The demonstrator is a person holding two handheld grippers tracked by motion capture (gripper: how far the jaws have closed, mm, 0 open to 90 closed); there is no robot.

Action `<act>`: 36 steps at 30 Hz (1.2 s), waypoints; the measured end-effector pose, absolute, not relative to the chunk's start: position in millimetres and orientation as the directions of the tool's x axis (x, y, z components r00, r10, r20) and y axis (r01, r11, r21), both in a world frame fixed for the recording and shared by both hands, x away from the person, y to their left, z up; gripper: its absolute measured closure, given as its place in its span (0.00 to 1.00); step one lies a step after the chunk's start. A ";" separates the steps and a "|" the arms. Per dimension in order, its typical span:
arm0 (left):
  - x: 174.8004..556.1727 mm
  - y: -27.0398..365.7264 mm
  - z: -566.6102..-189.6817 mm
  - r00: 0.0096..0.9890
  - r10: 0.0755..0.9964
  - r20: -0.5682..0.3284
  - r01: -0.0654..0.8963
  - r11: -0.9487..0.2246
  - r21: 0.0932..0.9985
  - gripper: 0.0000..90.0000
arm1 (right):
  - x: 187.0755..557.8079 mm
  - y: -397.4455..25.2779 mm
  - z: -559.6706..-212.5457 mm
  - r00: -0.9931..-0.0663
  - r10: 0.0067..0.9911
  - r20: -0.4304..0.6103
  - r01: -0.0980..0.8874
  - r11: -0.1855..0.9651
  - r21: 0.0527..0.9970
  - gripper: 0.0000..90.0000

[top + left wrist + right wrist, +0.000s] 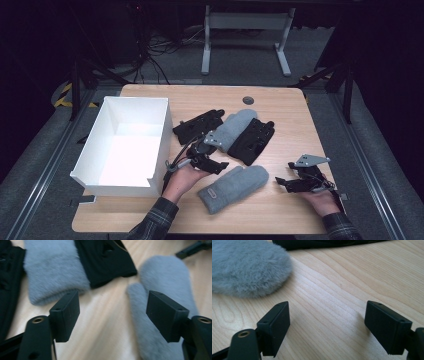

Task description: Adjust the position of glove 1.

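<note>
The white box (131,145) sits at the table's (280,210) left edge, its front wall overhanging a little; its floor is so brightly lit that I cannot tell whether anything lies inside. Just right of it, the left gripper (212,165) hovers with its jaws spread wide and nothing between them. In the left gripper view the jaws frame bare wood, with the near grey mitten (160,315) running past the right jaw; the picture is blurred there. That mitten (234,188) lies flat near the front edge, between the two hands. Behind it a second grey mitten (234,129) lies between two black gloves (198,126), its cuff partly hidden by the left gripper's plate. Further right, the right gripper (287,183) rests low near the table's right edge, jaws wide apart and empty over open wood, the mitten's tip (247,267) just ahead of it.
</note>
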State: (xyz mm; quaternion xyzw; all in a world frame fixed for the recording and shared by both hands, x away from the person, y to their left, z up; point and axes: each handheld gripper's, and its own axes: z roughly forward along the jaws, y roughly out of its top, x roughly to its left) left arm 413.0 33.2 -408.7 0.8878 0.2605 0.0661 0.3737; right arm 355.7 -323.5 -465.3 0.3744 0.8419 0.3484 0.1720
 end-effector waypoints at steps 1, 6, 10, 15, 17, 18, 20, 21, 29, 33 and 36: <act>416.6 31.9 -408.0 0.854 0.516 -0.072 0.412 -0.584 0.699 0.30 | 355.5 -324.1 -465.5 -0.661 0.750 -0.027 0.510 0.476 0.717 0.23; 435.3 21.7 -406.6 0.846 0.532 -0.041 0.408 -0.594 0.693 0.25 | 354.8 -324.8 -468.2 -0.663 0.748 -0.027 0.497 0.467 0.731 0.19; 450.5 12.3 -404.9 0.840 0.541 -0.039 0.412 -0.588 0.696 0.22 | 354.8 -324.9 -468.9 -0.663 0.748 -0.028 0.493 0.465 0.735 0.19; 469.7 3.5 -407.2 0.833 0.552 -0.039 0.423 -0.590 0.688 0.20 | 354.8 -324.8 -469.0 -0.663 0.748 -0.028 0.494 0.465 0.735 0.18; 479.1 0.5 -408.9 0.828 0.560 -0.042 0.432 -0.588 0.684 0.19 | 354.8 -324.7 -469.0 -0.663 0.748 -0.028 0.494 0.465 0.735 0.18; 483.2 -0.5 -410.1 0.823 0.567 -0.041 0.436 -0.583 0.685 0.19 | 354.8 -324.7 -469.0 -0.662 0.749 -0.028 0.494 0.465 0.735 0.18; 490.4 -2.2 -412.8 0.816 0.576 -0.045 0.444 -0.576 0.687 0.20 | 354.9 -324.7 -469.0 -0.662 0.749 -0.028 0.494 0.465 0.735 0.18; 495.3 -3.4 -414.7 0.813 0.581 -0.049 0.450 -0.572 0.686 0.20 | 354.9 -324.7 -469.0 -0.662 0.749 -0.028 0.494 0.465 0.735 0.18; 519.9 -14.1 -427.8 0.792 0.608 -0.056 0.485 -0.571 0.662 0.23 | 355.2 -324.4 -469.1 -0.661 0.750 -0.029 0.494 0.464 0.735 0.18; 526.0 -20.6 -432.4 0.789 0.611 -0.068 0.495 -0.566 0.659 0.25 | 355.3 -324.4 -469.1 -0.661 0.750 -0.029 0.494 0.464 0.735 0.18; 530.8 -23.7 -436.0 0.788 0.612 -0.060 0.498 -0.578 0.647 0.28 | 355.4 -324.4 -469.1 -0.661 0.750 -0.029 0.494 0.464 0.735 0.18</act>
